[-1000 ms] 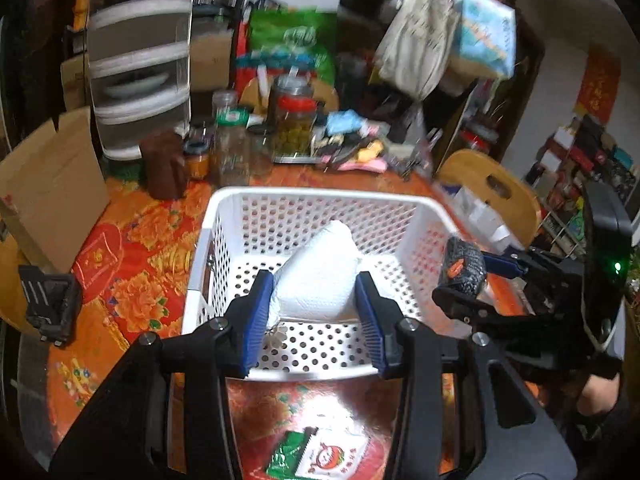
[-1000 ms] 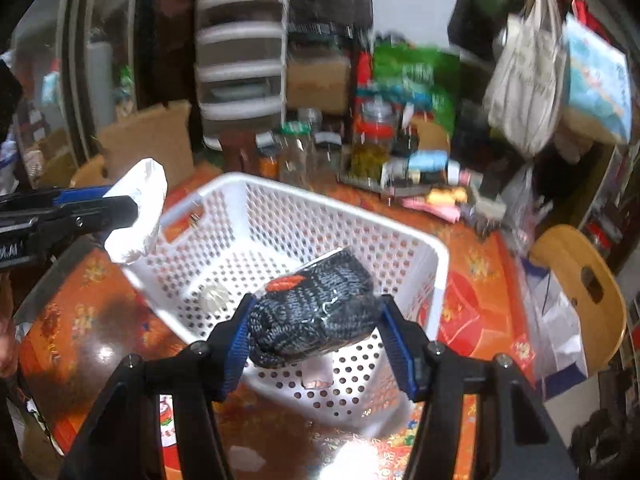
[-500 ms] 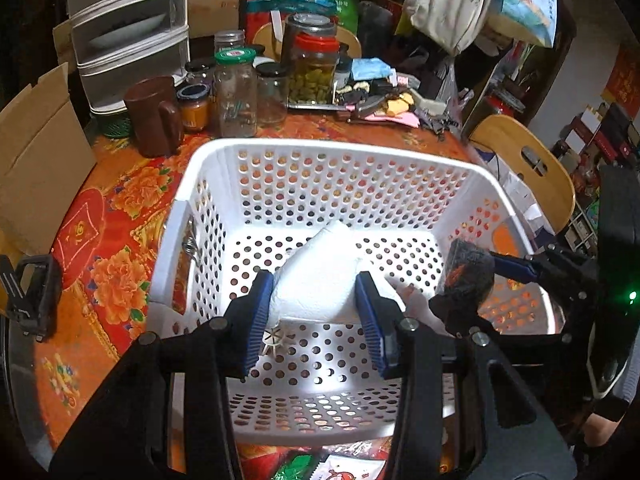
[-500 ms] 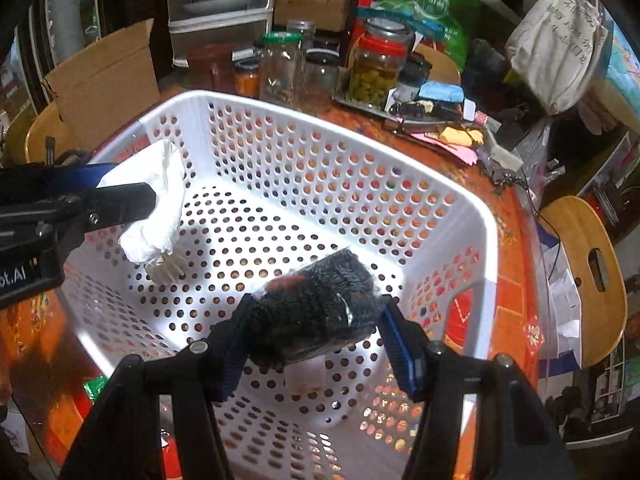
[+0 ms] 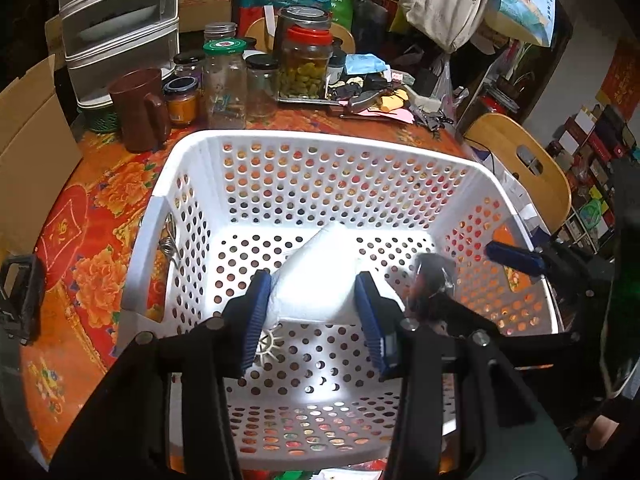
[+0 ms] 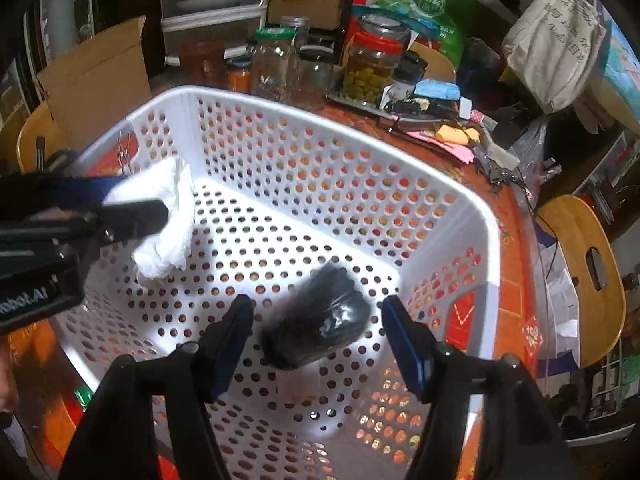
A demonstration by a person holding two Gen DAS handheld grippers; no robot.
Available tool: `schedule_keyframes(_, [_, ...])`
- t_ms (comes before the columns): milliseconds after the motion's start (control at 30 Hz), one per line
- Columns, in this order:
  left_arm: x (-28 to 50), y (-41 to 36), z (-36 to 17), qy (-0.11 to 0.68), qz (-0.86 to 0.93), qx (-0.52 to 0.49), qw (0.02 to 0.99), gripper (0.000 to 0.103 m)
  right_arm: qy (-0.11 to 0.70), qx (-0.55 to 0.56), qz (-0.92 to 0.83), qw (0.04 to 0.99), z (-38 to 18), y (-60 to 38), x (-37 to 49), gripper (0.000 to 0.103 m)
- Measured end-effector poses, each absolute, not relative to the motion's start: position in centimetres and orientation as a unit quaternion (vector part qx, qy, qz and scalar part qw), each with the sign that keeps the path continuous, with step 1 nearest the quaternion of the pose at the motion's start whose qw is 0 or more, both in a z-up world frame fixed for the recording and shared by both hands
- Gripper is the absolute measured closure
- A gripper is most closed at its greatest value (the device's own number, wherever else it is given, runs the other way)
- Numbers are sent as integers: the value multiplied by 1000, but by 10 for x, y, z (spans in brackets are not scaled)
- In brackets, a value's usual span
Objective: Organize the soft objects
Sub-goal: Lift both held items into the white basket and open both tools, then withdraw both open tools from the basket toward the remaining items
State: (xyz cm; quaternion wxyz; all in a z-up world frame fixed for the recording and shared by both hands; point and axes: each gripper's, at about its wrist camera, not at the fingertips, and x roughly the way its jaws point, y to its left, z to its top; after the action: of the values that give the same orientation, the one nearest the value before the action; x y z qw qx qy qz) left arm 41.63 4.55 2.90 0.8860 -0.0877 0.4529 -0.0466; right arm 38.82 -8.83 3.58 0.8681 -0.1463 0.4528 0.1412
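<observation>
Clutter crowds the far side of the surface (image 5: 100, 208), with its red floral cloth: about seven glass jars (image 5: 224, 84), one brown mug (image 5: 140, 110), one set of grey drawers (image 5: 116, 28) and one cardboard box (image 5: 28, 148) at the left edge. One white basket (image 5: 320, 142) stands in the middle of it, and both tongs are over its inside.

What has changed is on the right. Half a second ago the right tongs (image 6: 318, 340) were clamped on the dark bundle (image 6: 316, 320); now their jaws stand wide apart, with clear gaps on both sides of it. The bundle is blurred and seems to be dropping or only just landing on the basket floor, toward the near right corner. So one of the two soft things is as good as delivered, and that hand is free.

The left tongs (image 5: 312, 308) have not let go. Their jaws are still closed part way against the white cloth (image 5: 320, 280), which bulges between them. In the right view it hangs from the pads above the left part of the basket floor, apparently not resting on it.

Count: two soft things, one dark and released, one white and held. The likely next move is to open the left jaws so that the cloth falls beside the bundle.
</observation>
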Motion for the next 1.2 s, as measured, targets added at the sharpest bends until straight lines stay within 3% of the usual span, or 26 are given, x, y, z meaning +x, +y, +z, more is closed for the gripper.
schedule_keyframes(100, [414, 43, 32, 449, -53, -89, 888, 58, 444, -144, 141, 873, 41, -91, 386, 29])
schedule_keyframes(233, [404, 41, 45, 426, -53, -85, 899, 18, 434, -129, 146, 880, 49, -100, 379, 26])
schedule_keyframes(467, [379, 42, 70, 405, -57, -72, 910, 17, 413, -99, 156, 892, 65, -121, 358, 24])
schedule_keyframes(733, [292, 53, 103, 339, -63, -65, 936, 1, 355, -29, 197, 913, 85, -143, 303, 20])
schedule_keyframes(1200, [185, 47, 140, 286, -19, -8, 958, 0, 273, -33, 222, 935, 119, -148, 214, 14])
